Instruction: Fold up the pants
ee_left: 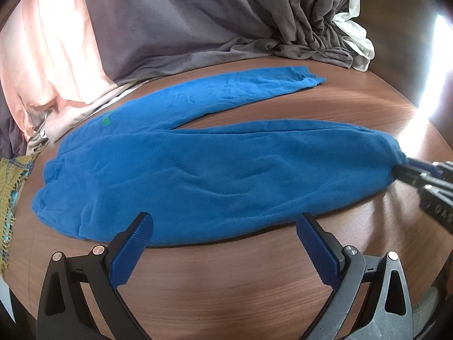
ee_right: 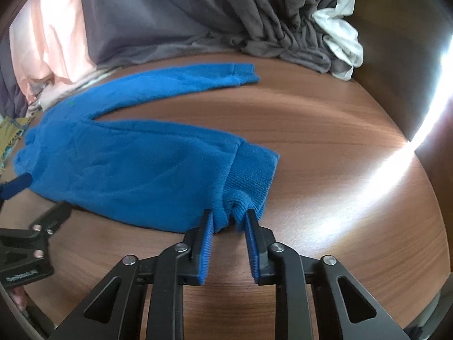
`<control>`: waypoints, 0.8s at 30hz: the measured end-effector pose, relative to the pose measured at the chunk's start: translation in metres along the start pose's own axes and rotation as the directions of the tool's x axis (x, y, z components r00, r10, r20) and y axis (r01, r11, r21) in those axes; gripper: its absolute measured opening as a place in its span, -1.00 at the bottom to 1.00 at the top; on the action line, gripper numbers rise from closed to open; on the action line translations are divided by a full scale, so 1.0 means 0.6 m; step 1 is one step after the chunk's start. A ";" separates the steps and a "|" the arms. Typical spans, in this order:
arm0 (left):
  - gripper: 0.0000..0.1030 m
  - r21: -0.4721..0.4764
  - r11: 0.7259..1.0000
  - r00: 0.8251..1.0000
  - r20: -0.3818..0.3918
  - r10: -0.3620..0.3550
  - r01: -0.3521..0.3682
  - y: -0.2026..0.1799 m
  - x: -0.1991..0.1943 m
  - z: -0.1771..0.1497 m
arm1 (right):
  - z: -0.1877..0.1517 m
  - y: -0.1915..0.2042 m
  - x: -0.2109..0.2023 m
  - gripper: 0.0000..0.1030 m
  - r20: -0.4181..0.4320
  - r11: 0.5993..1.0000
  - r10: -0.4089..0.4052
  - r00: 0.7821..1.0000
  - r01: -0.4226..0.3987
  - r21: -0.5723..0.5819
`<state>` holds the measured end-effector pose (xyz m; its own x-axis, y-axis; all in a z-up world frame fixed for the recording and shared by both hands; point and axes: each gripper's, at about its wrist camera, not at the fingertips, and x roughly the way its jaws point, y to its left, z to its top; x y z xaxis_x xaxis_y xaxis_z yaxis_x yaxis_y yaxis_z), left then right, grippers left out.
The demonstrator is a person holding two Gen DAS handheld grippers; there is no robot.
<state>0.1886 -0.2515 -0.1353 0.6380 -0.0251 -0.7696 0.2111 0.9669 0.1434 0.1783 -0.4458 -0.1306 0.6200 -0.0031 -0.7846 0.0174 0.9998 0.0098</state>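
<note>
Blue fleece pants (ee_left: 198, 170) lie flat on the round wooden table (ee_left: 226, 283), waist to the left and both legs running right. The far leg (ee_left: 240, 87) is spread apart from the near one. My right gripper (ee_right: 229, 215) is shut on the ribbed cuff (ee_right: 252, 167) of the near leg, bunching the knit between its blue pads; the left wrist view shows it at the right edge (ee_left: 402, 170). My left gripper (ee_left: 225, 221) stands wide open at the pants' near edge, about mid-leg, with the hem lying between its fingertips and nothing pinched.
A heap of grey cloth (ee_left: 198, 22) lines the far side of the table, with pink fabric (ee_left: 48, 56) to its left and a white piece (ee_left: 356, 36) to its right. A yellow-green woven mat (ee_left: 11, 184) hangs at the left rim. Sun glare (ee_right: 396, 170) falls on the right.
</note>
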 end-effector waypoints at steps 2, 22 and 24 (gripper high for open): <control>1.00 -0.004 1.000 1.000 -0.014 -0.010 0.010 -0.003 0.004 0.000 | 0.005 -0.003 -0.009 -0.56 0.018 1.000 -0.019 1.000 0.019 -0.005; 1.00 -0.023 0.997 0.997 -0.014 -0.070 0.070 0.042 -0.003 -0.007 | -0.028 -0.045 -0.012 0.01 -0.098 0.954 -0.266 0.959 0.276 0.115; 1.00 -0.024 0.996 0.997 -0.004 -0.082 0.082 0.059 -0.007 -0.007 | -0.027 -0.040 -0.027 0.01 -0.090 0.954 -0.256 0.963 0.266 0.140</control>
<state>0.1902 -0.2158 -0.1294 0.6152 -0.1035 -0.7815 0.2453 0.9673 0.0650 0.1555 -0.4691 -0.1282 0.5217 -0.2569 -0.8135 0.2917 0.9498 -0.1128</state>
